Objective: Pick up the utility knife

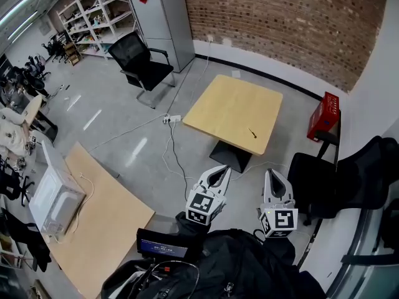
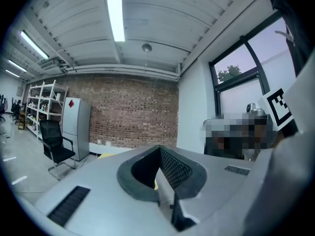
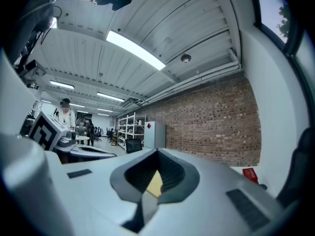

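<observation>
The utility knife is a small dark object lying near the right front edge of the square light-wood table. Both grippers hang in the air short of the table, above the floor, and point toward it. My left gripper has its jaws together with nothing between them, and its tip points at the brick wall. My right gripper is likewise shut and empty, its tip closed. A sliver of the yellow table shows through each jaw loop; the knife is not visible in either gripper view.
A black office chair and a grey cabinet stand behind the table. A red crate sits by the wall. Another black chair is at my right. Cables and a power strip lie on the floor. A microwave rests on a wooden board at left.
</observation>
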The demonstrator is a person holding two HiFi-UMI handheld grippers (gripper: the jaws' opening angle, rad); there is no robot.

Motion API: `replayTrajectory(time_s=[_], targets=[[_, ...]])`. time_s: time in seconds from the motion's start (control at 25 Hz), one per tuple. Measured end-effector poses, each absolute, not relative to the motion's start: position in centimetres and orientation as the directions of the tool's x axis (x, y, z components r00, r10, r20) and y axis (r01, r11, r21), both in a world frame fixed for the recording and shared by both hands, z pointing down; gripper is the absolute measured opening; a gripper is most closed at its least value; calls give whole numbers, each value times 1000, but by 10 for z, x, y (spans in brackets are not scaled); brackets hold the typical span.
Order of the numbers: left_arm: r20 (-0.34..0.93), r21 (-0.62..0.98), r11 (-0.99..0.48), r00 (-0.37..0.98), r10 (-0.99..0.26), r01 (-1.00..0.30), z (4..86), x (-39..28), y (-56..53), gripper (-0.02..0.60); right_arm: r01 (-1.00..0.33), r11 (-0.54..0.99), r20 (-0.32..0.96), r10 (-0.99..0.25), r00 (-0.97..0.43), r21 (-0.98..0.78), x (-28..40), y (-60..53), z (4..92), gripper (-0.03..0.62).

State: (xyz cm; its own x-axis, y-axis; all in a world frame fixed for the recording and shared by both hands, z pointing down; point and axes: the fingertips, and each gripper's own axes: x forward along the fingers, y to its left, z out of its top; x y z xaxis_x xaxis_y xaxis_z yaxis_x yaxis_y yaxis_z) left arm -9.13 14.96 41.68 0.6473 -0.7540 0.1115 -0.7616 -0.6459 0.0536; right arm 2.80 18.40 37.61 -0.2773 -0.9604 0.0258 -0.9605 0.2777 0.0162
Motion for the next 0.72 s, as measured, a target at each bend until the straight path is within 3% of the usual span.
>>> replayTrajectory(time_s=[0.72], targets=[[161,106,-648,656,-737,-754,445,-116,159,0,-961,276,97,-957,-272,21,-2,197,399,3]])
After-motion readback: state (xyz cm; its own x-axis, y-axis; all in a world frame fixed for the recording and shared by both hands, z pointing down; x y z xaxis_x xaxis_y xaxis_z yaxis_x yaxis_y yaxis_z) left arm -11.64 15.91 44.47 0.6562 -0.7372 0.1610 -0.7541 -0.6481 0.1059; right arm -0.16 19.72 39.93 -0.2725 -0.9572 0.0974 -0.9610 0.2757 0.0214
